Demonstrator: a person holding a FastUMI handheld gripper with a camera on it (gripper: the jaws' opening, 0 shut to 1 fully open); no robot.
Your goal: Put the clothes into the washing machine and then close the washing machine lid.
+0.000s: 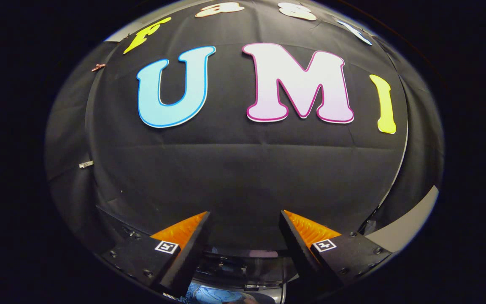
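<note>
We had the gripper (245, 219) raised and pointed at the booth's black cloth wall (243, 169), which took up everything ahead of and beyond the fingers. Fingers (192, 240) were spread wide apart, nothing between them, not touching anything. Each finger carried a small square marker tag on its upper face, and we saw ribbed pads on the inner sides. Down low between the finger bases we could make out a dark curved edge with a glossy surface, probably the top of the washing machine (243, 270), sitting below and close under the gripper; too little of it was visible for us to tell whether the lid was up or down. Right under that, at the very bottom between the finger bases, we saw a patch of blue fabric (211, 295), likely the clothes, but we couldn't tell whether it lay in the machine or beside it. To the right of the right finger a pale grey strip (407, 228) curved along the foot of the cloth; we couldn't tell if it was floor or frame. On the left side of the cloth we noted two small clips (86, 164) pinning the fabric, one high and one mid-height.
</note>
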